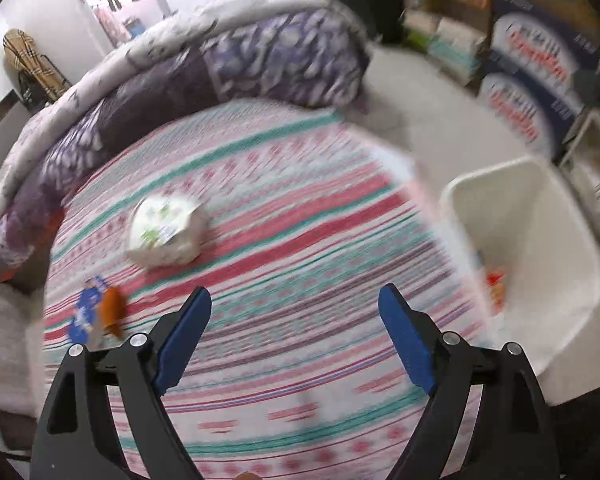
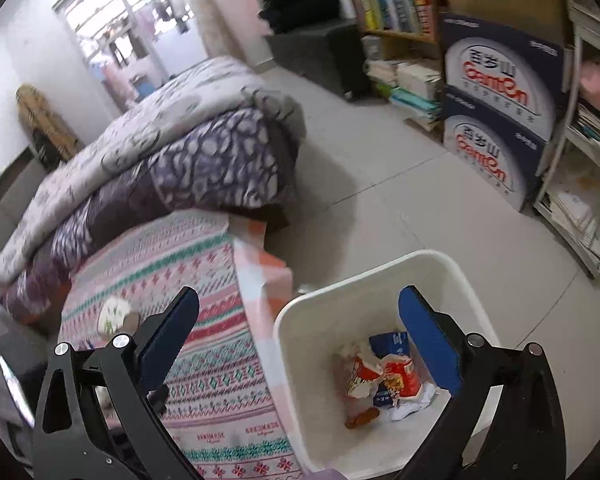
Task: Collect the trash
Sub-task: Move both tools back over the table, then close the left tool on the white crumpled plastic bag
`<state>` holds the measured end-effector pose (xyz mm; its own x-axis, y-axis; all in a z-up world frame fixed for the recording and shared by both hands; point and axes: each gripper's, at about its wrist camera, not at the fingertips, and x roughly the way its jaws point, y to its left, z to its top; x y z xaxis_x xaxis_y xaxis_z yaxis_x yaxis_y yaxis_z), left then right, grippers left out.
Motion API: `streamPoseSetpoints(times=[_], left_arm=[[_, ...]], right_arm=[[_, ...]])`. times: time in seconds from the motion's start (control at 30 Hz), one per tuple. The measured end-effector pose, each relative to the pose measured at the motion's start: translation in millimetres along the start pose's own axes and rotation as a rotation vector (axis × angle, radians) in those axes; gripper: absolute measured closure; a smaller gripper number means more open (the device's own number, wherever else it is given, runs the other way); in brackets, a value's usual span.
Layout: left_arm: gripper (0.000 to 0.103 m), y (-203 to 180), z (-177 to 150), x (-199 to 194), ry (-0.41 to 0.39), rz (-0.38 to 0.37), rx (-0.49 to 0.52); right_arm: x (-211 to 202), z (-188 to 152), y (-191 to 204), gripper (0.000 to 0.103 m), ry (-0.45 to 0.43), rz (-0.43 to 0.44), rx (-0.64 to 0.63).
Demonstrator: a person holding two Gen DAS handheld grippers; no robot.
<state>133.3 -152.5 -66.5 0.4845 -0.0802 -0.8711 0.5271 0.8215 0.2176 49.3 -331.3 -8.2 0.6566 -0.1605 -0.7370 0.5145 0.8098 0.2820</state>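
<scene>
Beside the bed's edge [image 2: 236, 264] the white bin [image 2: 380, 280] stands — both hand-held grippers [image 1: 294, 312] [image 2: 300, 316] wide open, empty.

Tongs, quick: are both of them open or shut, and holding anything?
Left tongs: open, holding nothing, over the striped bedspread.
Right tongs: open, holding nothing.

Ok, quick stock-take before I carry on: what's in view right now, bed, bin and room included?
White wrapper: 1, white with green print, on the striped bedspread.
Blue and orange wrapper: 1, near the bedspread's left edge.
Bin: 1, white, on the floor beside the bed.
Trash in bin: several pieces, red, blue, white.
Folded quilts: 2, purple and pale, stacked at the bed's far end.
Printed boxes: 2, navy and white, stacked by the bookshelf.
Left gripper: open, empty, over the bedspread.
Right gripper: open, empty, straddling the bin's edge.
</scene>
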Motion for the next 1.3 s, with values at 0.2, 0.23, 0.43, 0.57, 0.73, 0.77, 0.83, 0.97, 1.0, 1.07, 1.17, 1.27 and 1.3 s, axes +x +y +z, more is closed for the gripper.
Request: streamPoseSetpoints(times=[0.2,0.23,0.43,0.57,0.73,0.77,0.83,0.97,1.0,1.07,1.17,1.27,1.3], left_arm=[[0.020,69.2,-20.3,36.5,0.163,0.052,-0.076],[0.020,78.6,-24.4,40.1,0.177,0.057,-0.090],[0.020,119.8,-47.4,58.2,0.240,0.085,-0.113],[0.020,139.3,-60.9,66.9,0.261,0.077,-0.143],[0.043,155.8,-69.9,74.4,0.267,0.027,-0.197],[0.053,158.7,-72.4,74.6,0.259,0.044,-0.193],[0.057,162.8,-74.9,73.6,0.250,0.048,-0.196],[0.059,180.1,-79.8,62.2,0.209,0.026,-0.250],[0.059,190.5,-80.3,57.6,0.190,0.022,-0.274],[0.059,210.8,-80.9,41.2,0.141,0.002,-0.343],[0.059,250.4,-79.9,3.2,0.034,-0.032,-0.498],[0.059,283.7,-85.6,-36.9,-0.072,-0.029,-0.621],[0.059,292.4,-86.7,-44.8,-0.095,-0.031,-0.648]], right_arm=[[15.4,-8.4,23.9,0.007,0.064,0.023,-0.055],[18.2,-9.2,27.1,0.007,0.072,0.026,-0.061],[33.4,-18.6,52.2,0.007,0.120,0.048,-0.103],[43.7,-24.2,67.0,0.007,0.156,0.063,-0.113],[53.8,-33.0,86.5,0.007,0.180,0.068,-0.149],[55.6,-34.8,89.6,0.007,0.185,0.068,-0.155],[60.4,-38.8,96.6,0.007,0.198,0.068,-0.171],[69.0,-47.7,108.4,0.007,0.219,0.063,-0.207],[71.0,-50.0,111.4,0.007,0.224,0.063,-0.217],[75.1,-55.4,118.4,0.007,0.237,0.073,-0.241],[79.9,-65.3,133.1,0.007,0.245,0.088,-0.293],[82.3,-72.4,151.8,0.007,0.244,0.107,-0.337],[83.3,-75.3,160.4,0.007,0.247,0.116,-0.352]])
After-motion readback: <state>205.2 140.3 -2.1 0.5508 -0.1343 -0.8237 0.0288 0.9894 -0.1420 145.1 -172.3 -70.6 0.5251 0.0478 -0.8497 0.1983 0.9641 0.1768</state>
